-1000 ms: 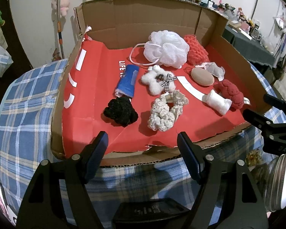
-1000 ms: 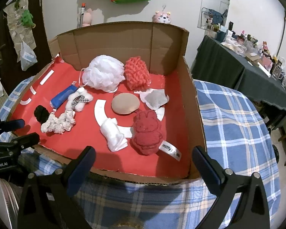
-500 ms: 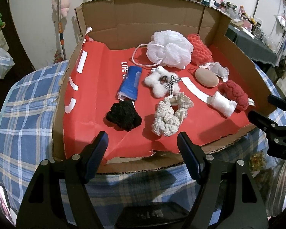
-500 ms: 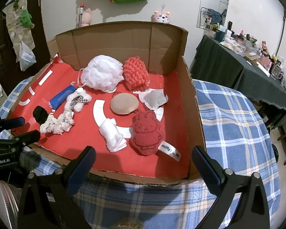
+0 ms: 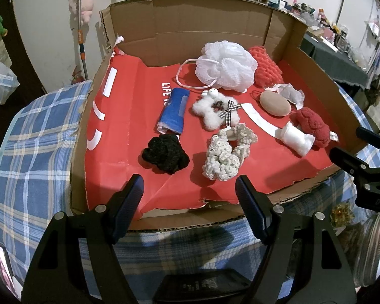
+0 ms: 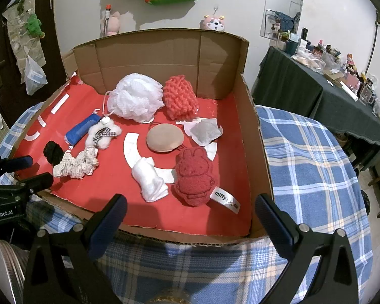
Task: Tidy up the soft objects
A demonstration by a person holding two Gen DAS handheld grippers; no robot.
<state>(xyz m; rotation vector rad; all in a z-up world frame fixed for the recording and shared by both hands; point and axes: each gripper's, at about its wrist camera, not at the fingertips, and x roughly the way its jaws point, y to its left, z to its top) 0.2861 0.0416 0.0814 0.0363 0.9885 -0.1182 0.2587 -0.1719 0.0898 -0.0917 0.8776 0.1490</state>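
Observation:
A cardboard box with a red lining holds soft items: a black scrunchie, a cream crochet scrunchie, a blue roll, a fluffy white bear, a white mesh pouf, a red knit sponge, a tan puff, a white roll and a red Miffy plush. My left gripper is open and empty at the box's front edge, just short of the two scrunchies. My right gripper is open and empty at the front edge, before the white roll and plush.
The box sits on a blue plaid cloth. A metal-lidded jar stands between the grippers. A dark cluttered table is at the far right. A crumpled white wrapper lies in the box.
Both grippers have moved slightly forward toward the box, so the items appear a little closer. Nothing in the box has moved.

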